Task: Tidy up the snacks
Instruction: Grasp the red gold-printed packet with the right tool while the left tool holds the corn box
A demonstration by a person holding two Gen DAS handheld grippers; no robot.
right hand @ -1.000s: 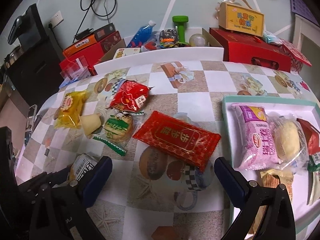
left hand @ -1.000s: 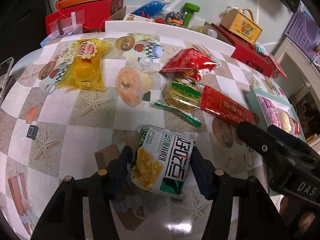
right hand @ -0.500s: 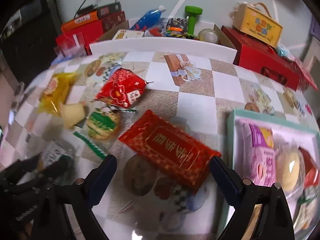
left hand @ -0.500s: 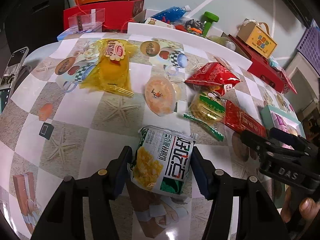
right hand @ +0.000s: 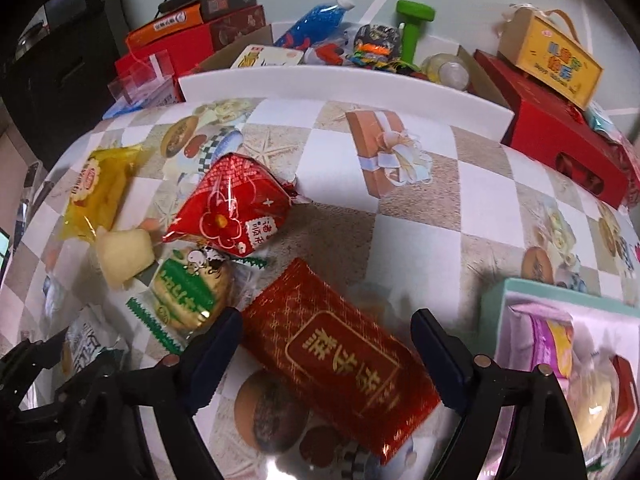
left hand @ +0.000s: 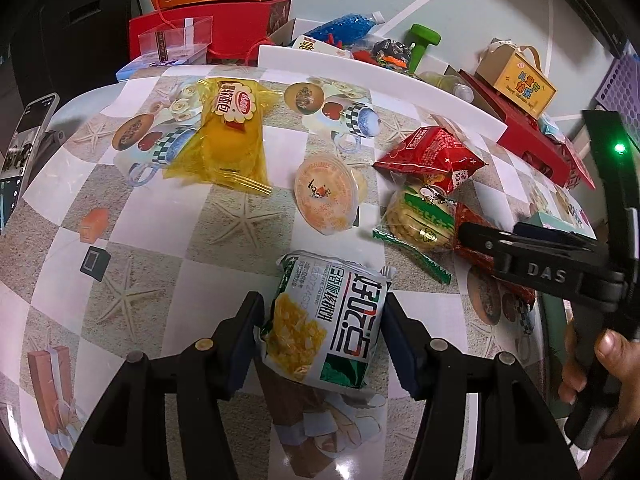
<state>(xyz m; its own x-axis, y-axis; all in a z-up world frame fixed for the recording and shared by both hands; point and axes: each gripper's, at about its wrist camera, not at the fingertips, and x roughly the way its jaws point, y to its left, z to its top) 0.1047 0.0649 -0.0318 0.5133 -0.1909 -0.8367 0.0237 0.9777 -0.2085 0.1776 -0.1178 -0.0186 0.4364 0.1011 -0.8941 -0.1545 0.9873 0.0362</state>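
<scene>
1. Yellow cake packet (left hand: 230,136) lies far left on the table (left hand: 132,248), untouched, well apart from both grippers; likely waiting its turn.
2. Jelly cup (left hand: 326,196) lies on its side mid-table, near the green cookie packet (right hand: 190,292).
3. Left gripper (left hand: 320,328) has its pads pressed on both sides of the white-and-green snack bag (left hand: 324,320); jaws partly closed, bag gripped by its sides, so it can probably be carried without crushing.
4. Puffy red packet (right hand: 236,208) overlaps the cookie packet's top edge.
5. Right gripper (right hand: 326,348) straddles the flat red packet (right hand: 340,356); jaws wide, closing, pads not yet pressing it. Straddling across the short width suits the grasp.
6. Tray (right hand: 494,308) at far right already holds snacks, including a pink packet (right hand: 550,340); judged as the destination.
</scene>
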